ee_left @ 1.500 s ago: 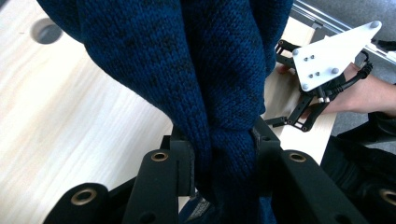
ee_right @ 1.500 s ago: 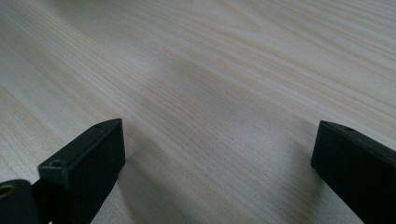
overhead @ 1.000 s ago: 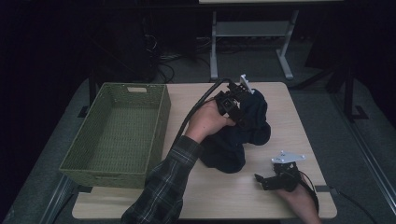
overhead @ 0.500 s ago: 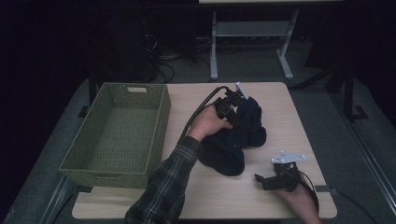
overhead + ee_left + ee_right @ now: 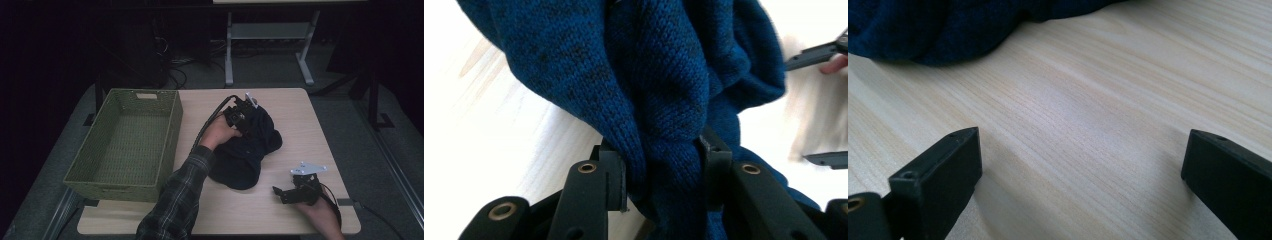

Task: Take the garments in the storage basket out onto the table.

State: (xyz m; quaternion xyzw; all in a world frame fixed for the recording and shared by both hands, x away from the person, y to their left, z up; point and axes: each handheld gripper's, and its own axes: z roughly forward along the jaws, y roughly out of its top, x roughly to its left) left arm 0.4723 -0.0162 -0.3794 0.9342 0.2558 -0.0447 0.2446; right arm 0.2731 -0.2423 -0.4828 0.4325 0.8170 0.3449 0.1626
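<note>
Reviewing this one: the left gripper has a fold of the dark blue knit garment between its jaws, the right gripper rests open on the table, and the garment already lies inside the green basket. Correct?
Not quite. The dark blue knit garment lies on the table, beside the green basket, not in it, as the high view shows. The rest stands: the left gripper has a fold between its jaws, and the right gripper rests open.

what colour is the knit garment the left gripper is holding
Dark blue knit garment, with darker flecks; the left gripper view shows it best.
</note>
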